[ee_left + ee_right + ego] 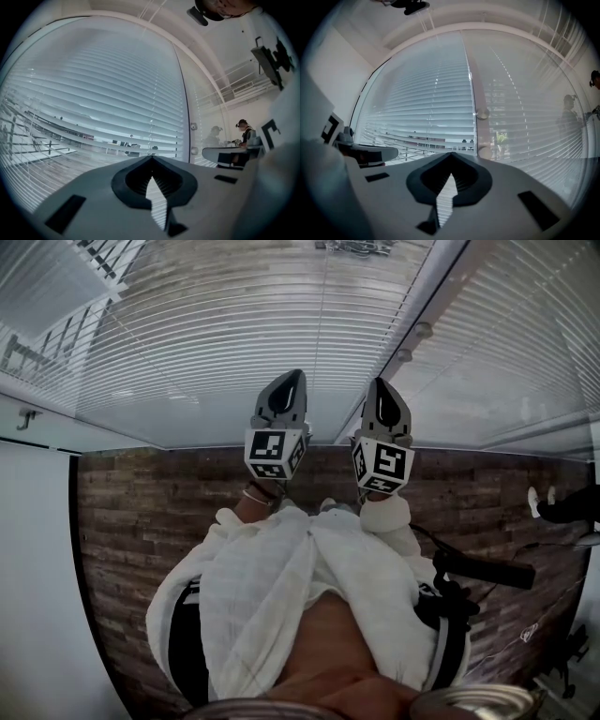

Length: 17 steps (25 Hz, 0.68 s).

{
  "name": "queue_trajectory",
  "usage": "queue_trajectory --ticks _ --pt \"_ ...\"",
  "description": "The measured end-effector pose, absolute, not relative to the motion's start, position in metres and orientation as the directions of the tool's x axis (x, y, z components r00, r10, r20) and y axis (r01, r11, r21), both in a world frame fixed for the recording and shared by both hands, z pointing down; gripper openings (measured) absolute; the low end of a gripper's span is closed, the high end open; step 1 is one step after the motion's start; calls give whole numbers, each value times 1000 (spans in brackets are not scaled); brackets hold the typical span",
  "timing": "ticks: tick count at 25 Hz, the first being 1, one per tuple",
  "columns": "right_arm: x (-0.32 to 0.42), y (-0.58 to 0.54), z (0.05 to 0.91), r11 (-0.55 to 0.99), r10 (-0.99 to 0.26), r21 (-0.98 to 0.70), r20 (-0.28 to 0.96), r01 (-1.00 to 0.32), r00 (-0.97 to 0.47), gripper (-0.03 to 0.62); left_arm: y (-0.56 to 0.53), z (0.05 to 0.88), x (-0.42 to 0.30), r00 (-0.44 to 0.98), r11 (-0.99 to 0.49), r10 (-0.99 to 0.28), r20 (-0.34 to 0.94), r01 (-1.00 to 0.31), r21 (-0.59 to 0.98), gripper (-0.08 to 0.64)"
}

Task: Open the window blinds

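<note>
The window blinds (234, 324) hang lowered over the glass, slats tilted so the outside shows between them. Just before them, the left hand-held gripper (151, 158) is clenched, a thin cord (151, 136) running down to its tips; the right hand-held gripper (451, 154) is clenched too, beside the window post (480, 126)

The right claw (451, 154), tips together, points at the blinds (417, 108).

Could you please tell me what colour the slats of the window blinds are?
White; the blinds show best in the left gripper view.
</note>
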State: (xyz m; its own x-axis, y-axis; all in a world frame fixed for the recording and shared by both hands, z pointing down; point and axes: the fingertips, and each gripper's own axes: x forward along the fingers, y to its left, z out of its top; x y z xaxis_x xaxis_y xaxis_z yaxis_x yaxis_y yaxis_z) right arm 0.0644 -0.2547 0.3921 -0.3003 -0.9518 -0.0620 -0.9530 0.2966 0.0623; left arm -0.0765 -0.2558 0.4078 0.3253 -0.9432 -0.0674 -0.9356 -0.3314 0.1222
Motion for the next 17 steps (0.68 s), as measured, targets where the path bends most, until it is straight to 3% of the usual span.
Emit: queue_trajectory --ticks 17 --pt "81 -256 396 271 -961 66 -46 -960 -274 9 -259 410 -66 343 -348 -937 -62 -930 121 2"
